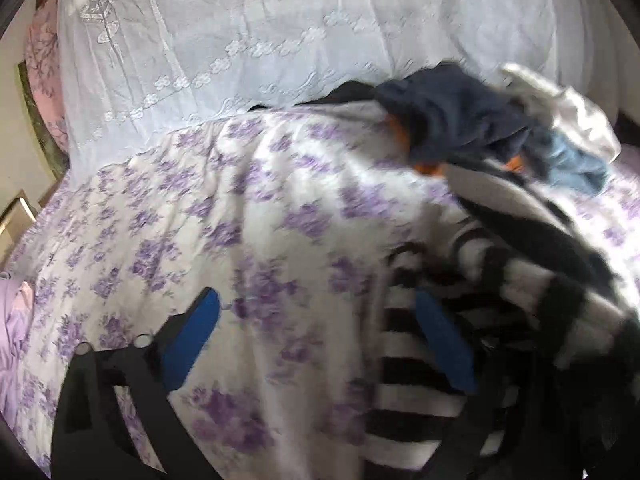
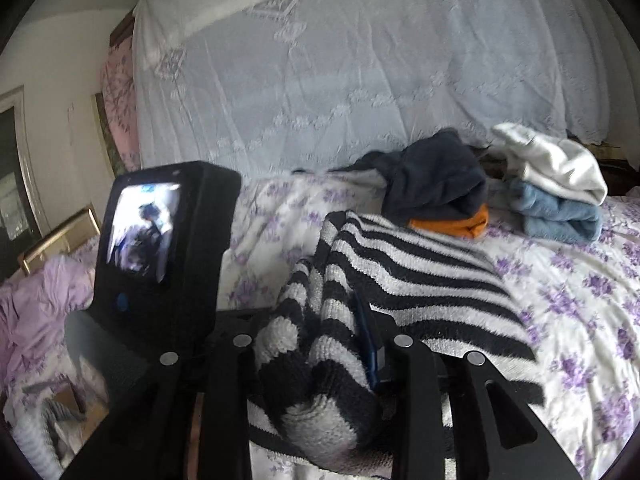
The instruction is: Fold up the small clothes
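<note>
1. My right tool (image 2: 320, 344) grips a bunched fold of the striped sweater (image 2: 420, 276), which trails across the floral bed (image 2: 580, 300).
2. My left tool (image 1: 316, 340) gapes wide, holding nothing.
3. Knit looks soft, floppy, probably light; take a hem corner.

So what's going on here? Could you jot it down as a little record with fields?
Place: bed with purple-flowered sheet
Being handled: black-and-white striped knit
Right tool: closed on a bunched part of the striped knit
Left tool: open, nothing between its blue fingers
Behind: navy garment lying on an orange one; white garment on a light blue one
Backdrop: pale embroidered cloth
</note>
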